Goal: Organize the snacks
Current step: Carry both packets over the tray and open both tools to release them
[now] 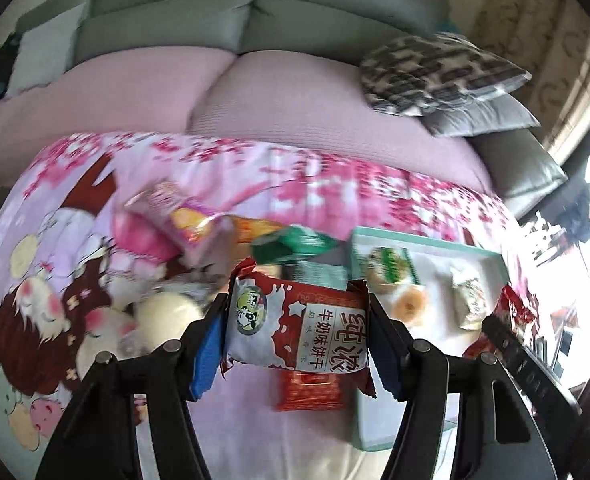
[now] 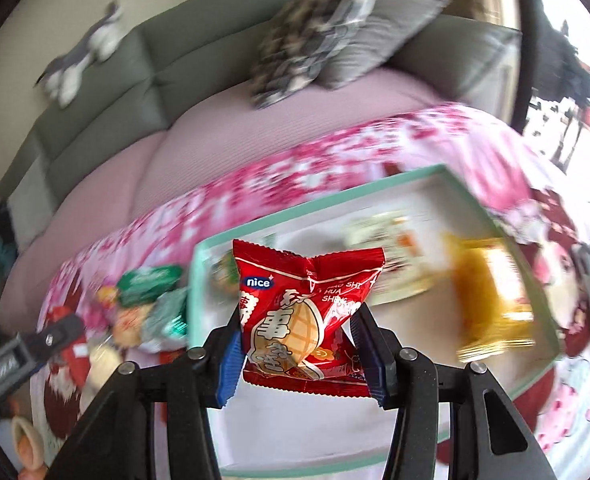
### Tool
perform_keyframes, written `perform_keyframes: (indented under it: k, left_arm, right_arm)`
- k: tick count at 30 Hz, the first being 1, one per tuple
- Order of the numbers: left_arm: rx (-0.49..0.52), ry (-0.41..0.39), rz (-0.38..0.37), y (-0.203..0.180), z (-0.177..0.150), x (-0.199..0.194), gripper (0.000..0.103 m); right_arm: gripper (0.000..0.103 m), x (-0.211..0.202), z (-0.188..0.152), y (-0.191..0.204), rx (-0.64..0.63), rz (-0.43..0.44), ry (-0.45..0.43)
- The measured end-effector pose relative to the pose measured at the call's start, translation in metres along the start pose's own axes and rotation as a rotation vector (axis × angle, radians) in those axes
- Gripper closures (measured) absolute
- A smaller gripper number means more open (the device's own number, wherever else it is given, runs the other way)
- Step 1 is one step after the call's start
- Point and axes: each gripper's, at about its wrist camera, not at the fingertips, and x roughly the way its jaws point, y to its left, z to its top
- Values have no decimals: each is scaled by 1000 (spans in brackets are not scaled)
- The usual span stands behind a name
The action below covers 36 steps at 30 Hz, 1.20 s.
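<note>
Tray (image 2: 507,232) ahead, below right gripper (image 2: 301,340) — clamped on red peanut packet (image 2: 307,312). Left gripper (image 1: 295,340), clamped across milk biscuit packet (image 1: 295,328), beside tray's left rim — farther off.

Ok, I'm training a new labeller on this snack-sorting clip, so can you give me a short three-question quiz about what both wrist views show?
1. True or false: each gripper is closed on a snack packet.
2. Which word is printed in the blue oval on the red peanut packet held by the right gripper? A) nice B) milk C) best
3. Fill in: the white tray has a ____ coloured rim.

Key
1. True: the left gripper pinches the red-and-white biscuit packet, and the right gripper holds the peanut packet.
2. A
3. Mint green; the tray lies on the pink flowered cloth.
</note>
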Motion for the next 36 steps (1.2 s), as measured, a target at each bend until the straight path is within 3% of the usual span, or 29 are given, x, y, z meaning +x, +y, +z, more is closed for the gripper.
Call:
perform_keyframes:
  k: [7, 11, 21, 36]
  left_arm:
    - [95, 8, -37, -48, 2, 17, 37]
    - [133, 27, -20, -64, 2, 36, 37]
    - [188, 45, 19, -89, 3, 69, 37]
    - [230, 77, -28, -119, -3, 98, 37]
  right_arm:
    - [50, 1, 15, -34, 57, -27, -29]
    - [50, 12, 17, -39, 67, -25, -14]
    - [50, 31, 25, -44, 57, -2, -13]
    - [49, 43, 28, -56, 82, 9, 1]
